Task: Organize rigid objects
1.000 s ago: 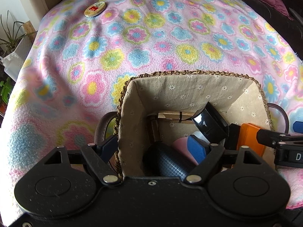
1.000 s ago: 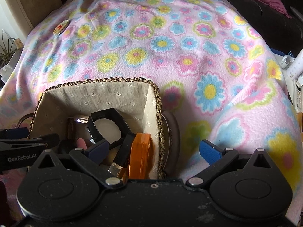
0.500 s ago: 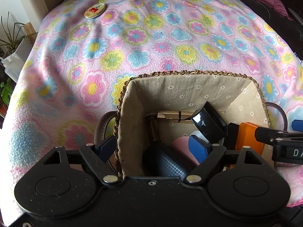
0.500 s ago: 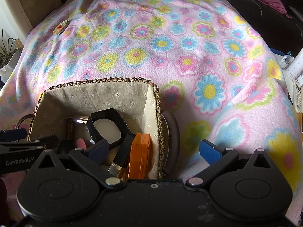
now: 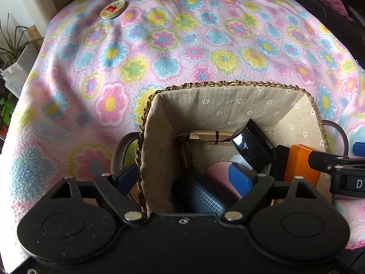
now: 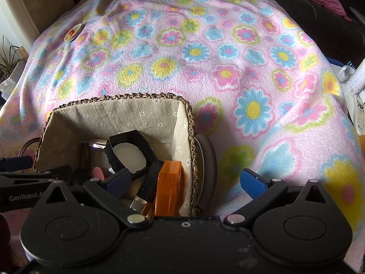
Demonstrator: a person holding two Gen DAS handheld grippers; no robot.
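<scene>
I have both hand-held grippers straddling the side walls of the fabric-lined woven basket, which sits on a bed covered by a pink fleece blanket with flower print. My left hand-held gripper is spread wide: one blue fingertip sits outside the basket's 9 o'clock wall, the other inside. My right hand-held gripper is likewise spread, across the 3 o'clock wall, pinching nothing. Inside the basket lie a dark grid-textured cylinder, a pink rounded object, a wooden clothespin against the 12 o'clock wall, a glossy black square frame tilted up, and an orange flat plastic case on edge against the 3 o'clock wall. A small round tin with red label lies well apart at 11 o'clock on the blanket.
</scene>
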